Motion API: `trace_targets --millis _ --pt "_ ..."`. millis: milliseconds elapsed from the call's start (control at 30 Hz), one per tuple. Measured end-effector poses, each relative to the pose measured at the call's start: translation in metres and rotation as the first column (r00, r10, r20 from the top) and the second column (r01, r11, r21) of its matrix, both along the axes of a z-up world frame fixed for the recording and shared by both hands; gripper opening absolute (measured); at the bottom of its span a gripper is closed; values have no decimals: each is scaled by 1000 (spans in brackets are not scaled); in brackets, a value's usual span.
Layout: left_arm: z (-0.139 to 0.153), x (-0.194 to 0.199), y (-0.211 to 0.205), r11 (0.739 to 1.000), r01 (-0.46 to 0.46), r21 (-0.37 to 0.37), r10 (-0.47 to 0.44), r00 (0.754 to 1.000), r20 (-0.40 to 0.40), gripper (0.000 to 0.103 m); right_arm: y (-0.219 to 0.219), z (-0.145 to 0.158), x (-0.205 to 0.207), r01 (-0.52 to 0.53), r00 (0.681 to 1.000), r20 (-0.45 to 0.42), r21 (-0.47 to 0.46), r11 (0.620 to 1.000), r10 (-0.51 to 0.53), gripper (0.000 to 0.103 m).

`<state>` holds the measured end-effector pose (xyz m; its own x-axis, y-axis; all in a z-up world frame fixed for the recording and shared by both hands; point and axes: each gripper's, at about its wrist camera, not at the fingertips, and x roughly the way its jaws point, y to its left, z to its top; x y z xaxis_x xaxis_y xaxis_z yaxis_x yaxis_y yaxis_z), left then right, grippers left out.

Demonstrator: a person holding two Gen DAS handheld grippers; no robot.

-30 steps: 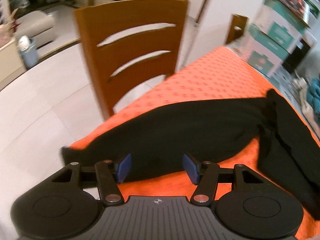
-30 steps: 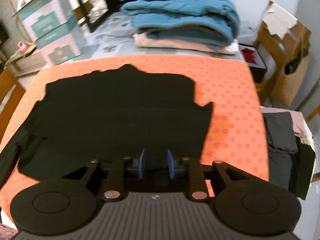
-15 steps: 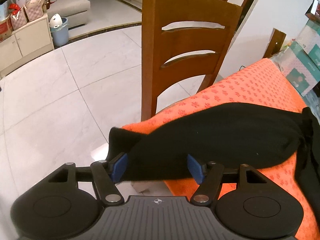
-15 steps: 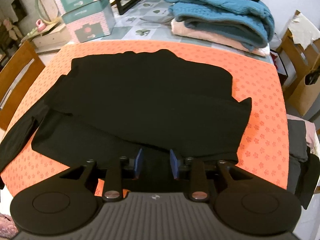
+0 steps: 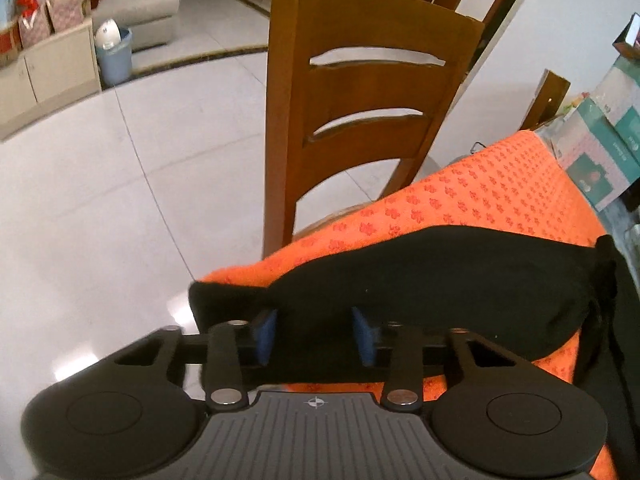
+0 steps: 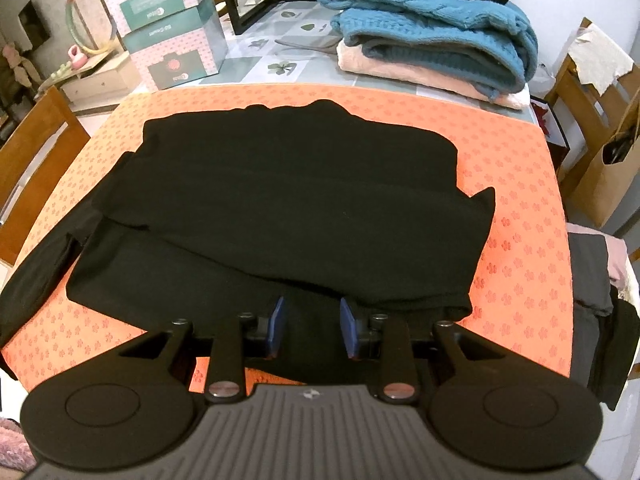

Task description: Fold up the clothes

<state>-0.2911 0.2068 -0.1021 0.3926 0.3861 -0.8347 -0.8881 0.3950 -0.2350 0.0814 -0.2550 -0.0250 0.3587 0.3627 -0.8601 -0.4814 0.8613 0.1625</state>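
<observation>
Left gripper (image 5: 316,334): blue pads set wide, black sleeve (image 5: 440,276) lying between them, no visible pinch. Right gripper (image 6: 311,330): pads at a narrower gap astride the near hem of the black garment (image 6: 288,200); grip cannot be confirmed. Garment lies half-folded on the orange flower-print cloth (image 6: 516,248). Knitted blue sweater (image 6: 432,36) stacked beyond; wooden chair (image 5: 360,92) beside the table.

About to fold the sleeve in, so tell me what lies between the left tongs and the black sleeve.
Nothing visible. The left tongs already straddle the black sleeve near its cuff at the corner of the orange mat, pads apart and fabric between them. The wooden chair stands beyond the table, clear of the path.
</observation>
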Motion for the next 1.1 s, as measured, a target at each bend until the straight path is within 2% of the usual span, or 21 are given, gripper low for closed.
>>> trace_targets --millis 33,133,233,333,467,600,767,867,967,1100 --pt "3 0 0 1000 -2 3 2 1000 0 21 0 -1 0 2 1000 -1 3 1000 -2 35" --pt "14 5 -4 1000 -1 31 1 1000 -6 16 0 -3 0 5 1000 -4 11 1000 -5 35" --pt "33 15 -11 995 -3 100 7 999 -34 14 -1 -5 -1 12 1000 -7 19 1000 -12 35" --pt "60 30 -18 983 12 181 -8 1000 -21 14 -4 -6 -2 24 1000 -9 28 999 -23 35" --pt "96 59 -20 968 82 236 -95 995 42 14 -8 -8 -3 39 999 -11 40 998 -38 35" --pt "123 97 -26 951 178 251 -208 973 98 14 -13 -11 -2 63 998 -21 56 996 -62 36" --pt "141 150 -45 917 293 271 -340 929 147 14 -17 -12 0 85 996 -15 80 993 -84 36" --pt "145 184 -62 893 361 267 -414 893 178 14 -20 -12 1 100 995 -13 95 990 -99 36" --pt "148 217 -84 859 439 263 -493 849 191 14 -23 -12 2 115 993 -13 105 988 -114 36" --pt "146 258 -119 794 551 256 -601 774 197 14 -29 -16 3 143 990 -21 116 983 -142 39"
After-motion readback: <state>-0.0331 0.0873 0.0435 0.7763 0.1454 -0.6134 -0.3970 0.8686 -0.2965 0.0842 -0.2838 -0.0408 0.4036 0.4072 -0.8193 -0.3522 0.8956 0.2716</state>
